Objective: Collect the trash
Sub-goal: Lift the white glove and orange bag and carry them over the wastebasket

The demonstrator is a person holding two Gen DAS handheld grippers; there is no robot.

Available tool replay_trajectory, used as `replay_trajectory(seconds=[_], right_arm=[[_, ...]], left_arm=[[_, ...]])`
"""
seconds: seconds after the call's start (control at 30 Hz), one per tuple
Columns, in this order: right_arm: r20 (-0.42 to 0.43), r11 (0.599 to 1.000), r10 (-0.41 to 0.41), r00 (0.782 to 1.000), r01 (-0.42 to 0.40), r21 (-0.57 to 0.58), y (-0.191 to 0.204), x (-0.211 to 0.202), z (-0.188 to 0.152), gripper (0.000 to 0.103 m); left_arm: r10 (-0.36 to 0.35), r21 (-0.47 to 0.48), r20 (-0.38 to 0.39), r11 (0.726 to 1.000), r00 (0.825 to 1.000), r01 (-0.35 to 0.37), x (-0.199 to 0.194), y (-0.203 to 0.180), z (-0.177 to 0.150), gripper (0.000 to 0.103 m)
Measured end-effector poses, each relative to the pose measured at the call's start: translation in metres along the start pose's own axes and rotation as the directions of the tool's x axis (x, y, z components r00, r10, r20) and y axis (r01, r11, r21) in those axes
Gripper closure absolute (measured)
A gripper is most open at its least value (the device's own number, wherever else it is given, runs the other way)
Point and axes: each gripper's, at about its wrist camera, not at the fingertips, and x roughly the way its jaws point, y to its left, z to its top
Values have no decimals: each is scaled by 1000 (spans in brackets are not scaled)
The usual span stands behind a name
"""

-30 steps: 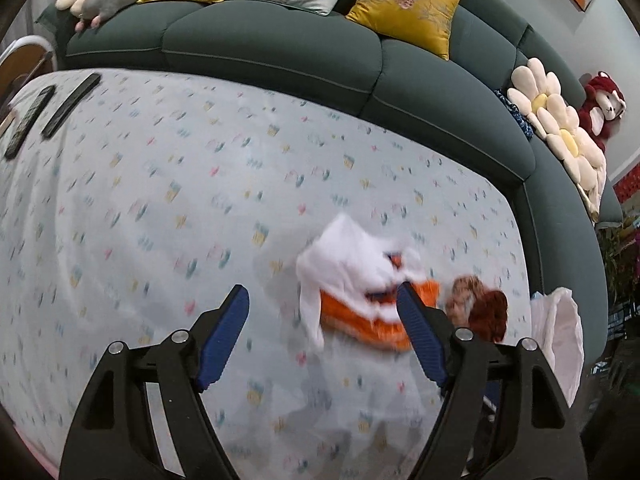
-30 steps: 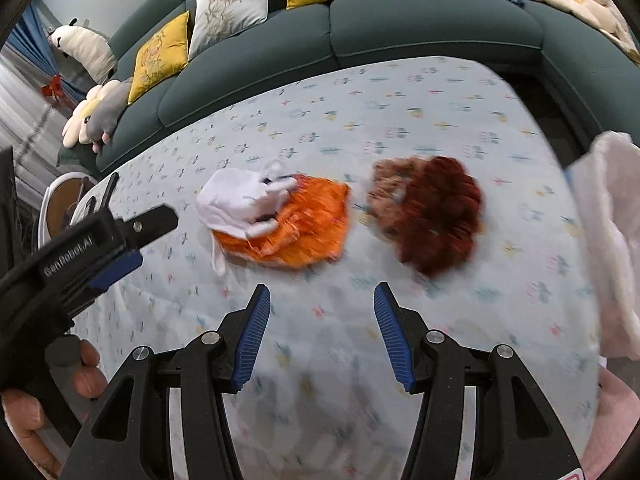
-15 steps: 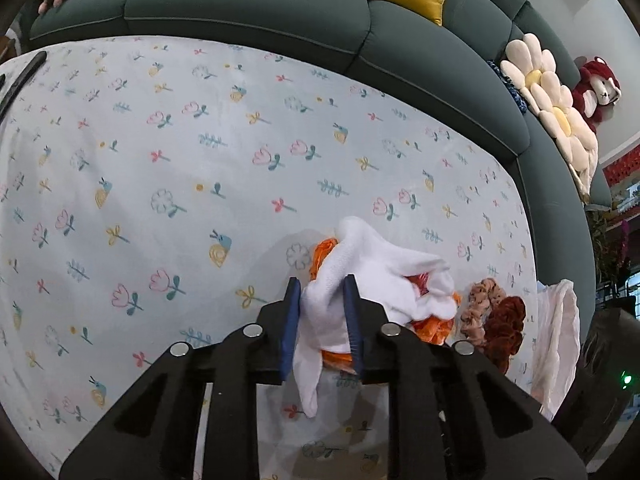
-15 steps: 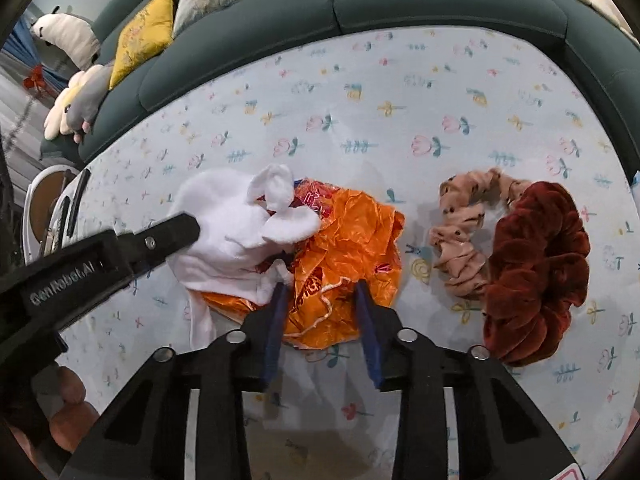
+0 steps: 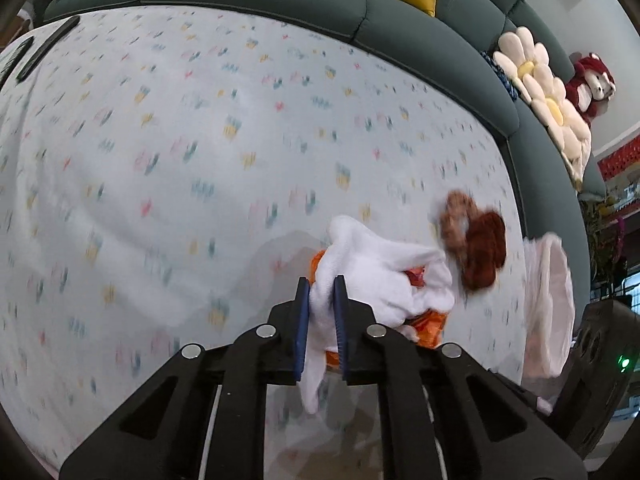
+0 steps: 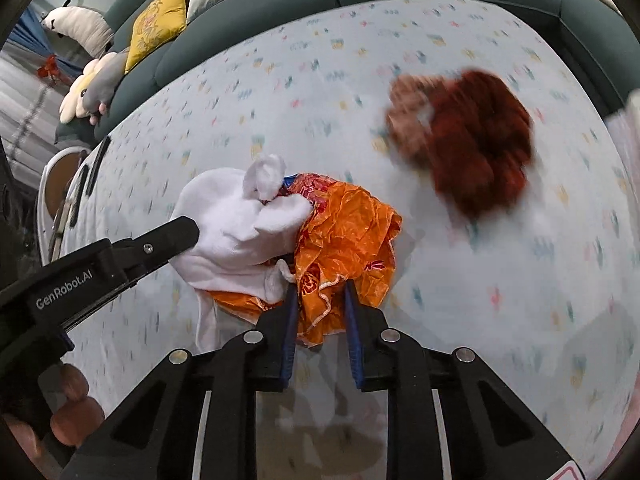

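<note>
My left gripper [image 5: 320,292] is shut on a crumpled white tissue [image 5: 376,280], held above the flowered tablecloth [image 5: 200,152]. My right gripper [image 6: 318,292] is shut on an orange plastic wrapper [image 6: 348,240] that lies partly under the tissue [image 6: 236,228]. The left gripper's finger [image 6: 168,240] shows in the right wrist view, pressed into the tissue. The wrapper [image 5: 428,324] peeks out below the tissue in the left wrist view.
Two scrunchies, tan and dark red [image 6: 472,140], lie on the cloth to the right; they also show in the left wrist view [image 5: 476,248]. A white-pink bag [image 5: 548,300] hangs at the table's right edge. A green sofa [image 5: 400,20] curves behind. Remotes [image 5: 44,52] lie far left.
Both grippers closed, the left on the tissue and the right on the wrapper, and have now lifted them off the cloth. The view is blurred by the motion.
</note>
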Motion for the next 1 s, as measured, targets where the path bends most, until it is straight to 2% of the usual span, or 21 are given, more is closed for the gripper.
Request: replay_trajectory(seconds=[0.17, 0.3, 0.63, 1.0], right_arm=[[-8, 1000, -6, 1000, 6, -28, -13, -26, -38, 83], [20, 1000, -3, 1000, 4, -19, -23, -49, -55, 85], [143, 1000, 0, 990, 1, -7, -38, -100, -64, 86], [283, 995, -31, 959, 4, 95, -100, -160, -68, 86]], left_arm=[[10, -18, -4, 1000, 1000, -10, -15, -2, -33, 94], [12, 13, 4, 1000, 1000, -12, -28, -14, -49, 94], [2, 128, 85, 992, 996, -12, -61, -73, -58, 94], [-26, 263, 126, 965, 992, -8, -76, -147, -63, 94]])
